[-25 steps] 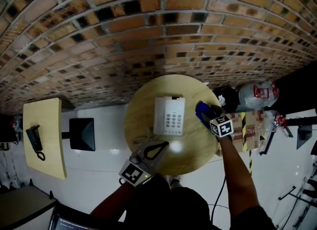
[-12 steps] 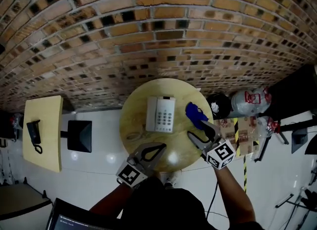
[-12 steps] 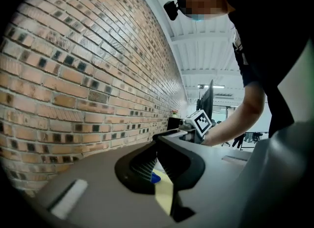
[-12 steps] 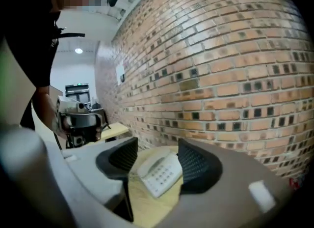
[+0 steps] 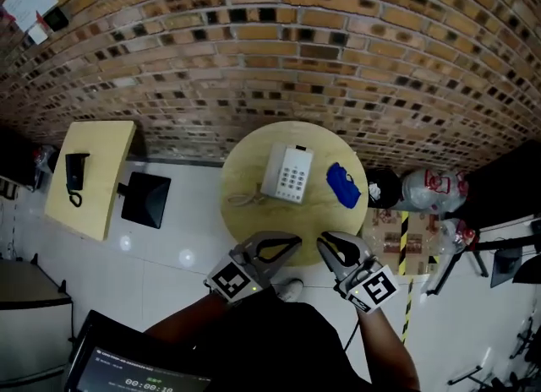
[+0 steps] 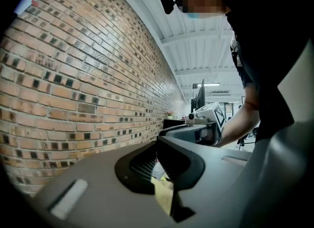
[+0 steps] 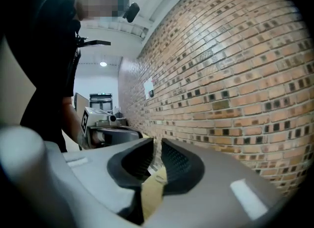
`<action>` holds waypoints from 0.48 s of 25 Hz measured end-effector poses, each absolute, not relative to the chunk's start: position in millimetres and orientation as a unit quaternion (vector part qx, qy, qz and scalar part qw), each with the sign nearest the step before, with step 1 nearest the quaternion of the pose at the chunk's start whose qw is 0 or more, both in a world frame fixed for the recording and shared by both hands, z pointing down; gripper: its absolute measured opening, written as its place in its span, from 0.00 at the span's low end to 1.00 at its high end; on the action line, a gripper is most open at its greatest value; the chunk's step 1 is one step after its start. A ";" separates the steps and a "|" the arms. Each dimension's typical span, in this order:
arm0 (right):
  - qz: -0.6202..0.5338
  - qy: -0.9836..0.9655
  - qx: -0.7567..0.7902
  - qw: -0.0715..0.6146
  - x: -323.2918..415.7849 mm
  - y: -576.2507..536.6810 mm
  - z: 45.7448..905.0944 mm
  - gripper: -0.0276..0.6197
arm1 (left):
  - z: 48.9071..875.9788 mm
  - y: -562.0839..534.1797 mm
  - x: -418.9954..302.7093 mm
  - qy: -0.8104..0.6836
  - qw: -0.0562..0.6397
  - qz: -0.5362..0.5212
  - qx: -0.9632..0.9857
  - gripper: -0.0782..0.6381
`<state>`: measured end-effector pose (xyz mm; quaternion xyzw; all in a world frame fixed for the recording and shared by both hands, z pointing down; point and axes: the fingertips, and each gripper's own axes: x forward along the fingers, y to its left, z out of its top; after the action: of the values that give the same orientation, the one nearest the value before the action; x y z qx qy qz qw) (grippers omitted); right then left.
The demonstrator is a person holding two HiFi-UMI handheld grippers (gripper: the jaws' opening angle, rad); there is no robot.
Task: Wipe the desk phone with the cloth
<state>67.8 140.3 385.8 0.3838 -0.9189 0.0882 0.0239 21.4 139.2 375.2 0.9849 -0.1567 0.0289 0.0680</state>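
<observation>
A white desk phone (image 5: pixel 287 173) lies on the round wooden table (image 5: pixel 254 217), its cord (image 5: pixel 241 198) curling off to the left. The blue cloth (image 5: pixel 342 185) lies loose on the table right of the phone. Both grippers hover side by side at the table's near edge, well short of both. My left gripper (image 5: pixel 292 241) (image 6: pixel 158 148) is shut and empty. My right gripper (image 5: pixel 324 242) (image 7: pixel 158 148) is closing, with only a thin slit left between its jaws and nothing in it. Each gripper view shows mostly brick wall and the other gripper.
A brick wall (image 5: pixel 270 52) runs behind the table. At the left stand a yellow side table (image 5: pixel 89 175) with a dark handset and a black square stool (image 5: pixel 145 199). Plastic bags (image 5: pixel 427 187) and a cardboard box (image 5: pixel 389 230) sit at the right. A laptop screen (image 5: pixel 127 365) shows at the bottom left.
My right gripper has drawn back from the blue cloth to the table's near edge, and its jaws have narrowed. The cloth stays on the table. The left gripper barely moved.
</observation>
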 end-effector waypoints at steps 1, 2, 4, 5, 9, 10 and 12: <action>0.087 -0.921 0.379 0.021 65.2 148.4 382.0 0.11 | 371.9 146.1 23.2 -0.155 0.062 0.027 0.986 0.10; 0.087 -0.922 0.377 0.017 62.7 156.8 379.1 0.08 | 369.7 153.8 23.6 -0.155 0.056 0.025 0.986 0.10; 0.086 -0.923 0.375 0.014 56.9 172.3 375.4 0.05 | 366.3 167.5 21.7 -0.159 0.052 0.023 0.986 0.10; 0.084 -0.923 0.374 0.014 53.8 179.3 373.7 0.05 | 363.9 173.2 20.8 -0.160 0.051 0.020 0.986 0.10; 0.081 -0.922 0.378 0.012 45.3 199.2 366.5 0.05 | 356.0 190.5 17.6 -0.156 0.034 0.015 0.987 0.10; 0.082 -0.921 0.380 0.011 44.3 203.7 365.2 0.05 | 355.9 194.9 16.0 -0.156 0.031 0.016 0.987 0.10; 0.083 -0.919 0.384 0.009 42.9 212.5 362.8 0.04 | 354.6 203.9 12.7 -0.158 0.030 0.016 0.987 0.10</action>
<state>42.9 212.5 362.8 0.3843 -0.9195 0.0828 0.0087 12.7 203.9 354.6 0.9869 -0.1579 0.0162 0.0298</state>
